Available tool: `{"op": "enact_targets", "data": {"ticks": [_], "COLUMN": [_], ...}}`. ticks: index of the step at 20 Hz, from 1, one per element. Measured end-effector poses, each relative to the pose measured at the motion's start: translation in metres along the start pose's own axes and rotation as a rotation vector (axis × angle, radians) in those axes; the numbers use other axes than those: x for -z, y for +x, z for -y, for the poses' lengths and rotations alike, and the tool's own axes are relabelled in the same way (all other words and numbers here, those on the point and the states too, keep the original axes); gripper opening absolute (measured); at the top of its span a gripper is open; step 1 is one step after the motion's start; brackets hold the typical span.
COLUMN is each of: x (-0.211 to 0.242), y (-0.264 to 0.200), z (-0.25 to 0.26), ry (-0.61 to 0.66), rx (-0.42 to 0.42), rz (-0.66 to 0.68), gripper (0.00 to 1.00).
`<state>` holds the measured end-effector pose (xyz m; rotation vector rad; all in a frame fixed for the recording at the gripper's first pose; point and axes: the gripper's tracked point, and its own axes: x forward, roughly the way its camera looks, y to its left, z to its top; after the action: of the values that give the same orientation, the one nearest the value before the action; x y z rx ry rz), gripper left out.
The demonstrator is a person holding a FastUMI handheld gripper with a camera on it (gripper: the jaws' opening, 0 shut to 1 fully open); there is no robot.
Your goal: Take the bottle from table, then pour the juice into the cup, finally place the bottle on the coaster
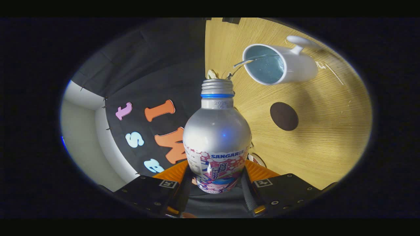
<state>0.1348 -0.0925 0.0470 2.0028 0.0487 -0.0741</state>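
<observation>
Gripper [216, 183] clamps the bottle [216, 137] with both fingers; juice streams into the cup [279, 64] at 1 o'clock, coaster [284, 116] nearer.

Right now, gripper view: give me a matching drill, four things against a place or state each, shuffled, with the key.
Things:
1. bottle
2. mug
3. coaster
4. gripper

Descriptions:
A. dark round disc lying bare on the wooden table
B. shut on the bottle's labelled lower body
C. white, with a thin stream arcing into its opening
D. silver, uncapped, tipped so its mouth points toward the mug

Pairs: 1-D, 2-C, 3-A, 4-B
</observation>
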Motion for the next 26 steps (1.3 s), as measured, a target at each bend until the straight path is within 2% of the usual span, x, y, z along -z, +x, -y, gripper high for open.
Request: {"op": "enact_targets", "data": {"ticks": [14, 26], "x": [-0.007, -0.017], "y": [-0.004, -0.001], "z": [0.003, 0.002], "ry": [0.116, 0.186], "rx": [0.050, 0.057], "rz": [0.022, 0.044], "gripper": [0.69, 0.70]}}
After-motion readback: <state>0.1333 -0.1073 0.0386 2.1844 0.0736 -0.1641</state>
